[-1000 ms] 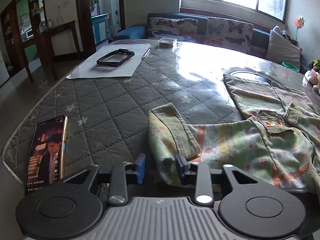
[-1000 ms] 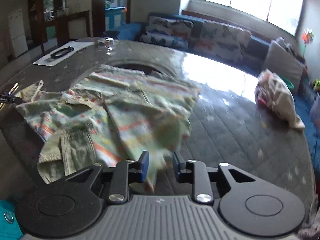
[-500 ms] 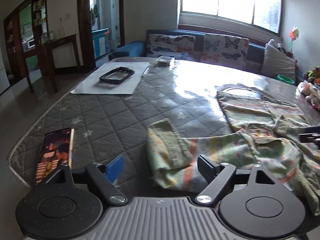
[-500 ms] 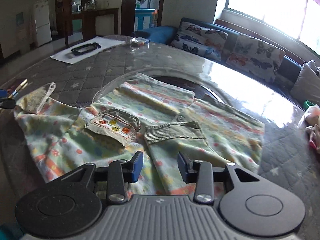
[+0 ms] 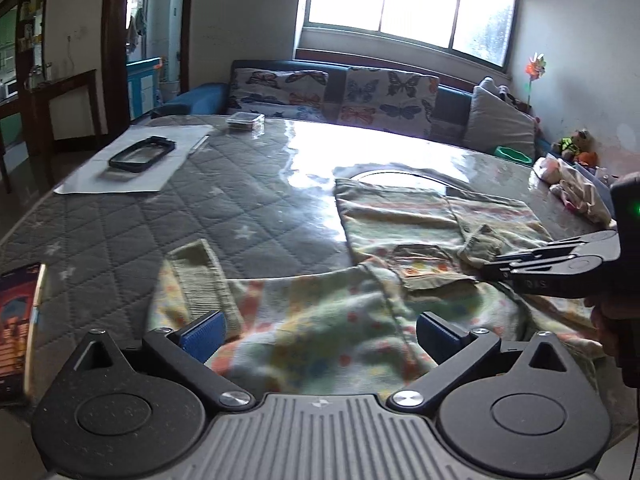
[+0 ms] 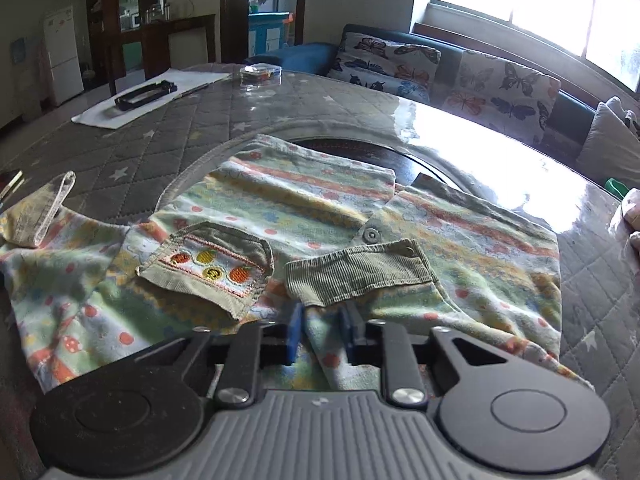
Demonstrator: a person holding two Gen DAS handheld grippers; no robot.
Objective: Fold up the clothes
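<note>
The left gripper [image 5: 318, 330] is spread wide, its blue pads [image 5: 201, 332] apart over the near edge of the shirt [image 5: 320, 320], gripping nothing. The right gripper [image 6: 320, 330] has its jaws drawn close together with a fold of the shirt's [image 6: 280, 208] front hem between the blue pads [image 6: 295, 330], pinching the cloth just below the ribbed collar flap [image 6: 360, 272]. In the left view the right gripper [image 5: 490, 269] comes in from the right side, low over the shirt. The shirt lies spread on the quilted table [image 6: 140, 144], patterned in pale stripes and dots, with an embroidered pocket [image 6: 212, 266] left of the collar flap and a ribbed cuff [image 5: 200, 276] folded over at the sleeve end near the left gripper. A phone [image 5: 18, 324] lies at the table's left edge, its screen lit; no writing on it can be read. Farther off, a black frame [image 5: 142, 153] rests on a white sheet [image 5: 160, 172], with a clear box [image 5: 245, 120] beyond it. A sofa [image 5: 340, 92] with butterfly cushions stands behind the table, under a window [image 5: 404, 0].
</note>
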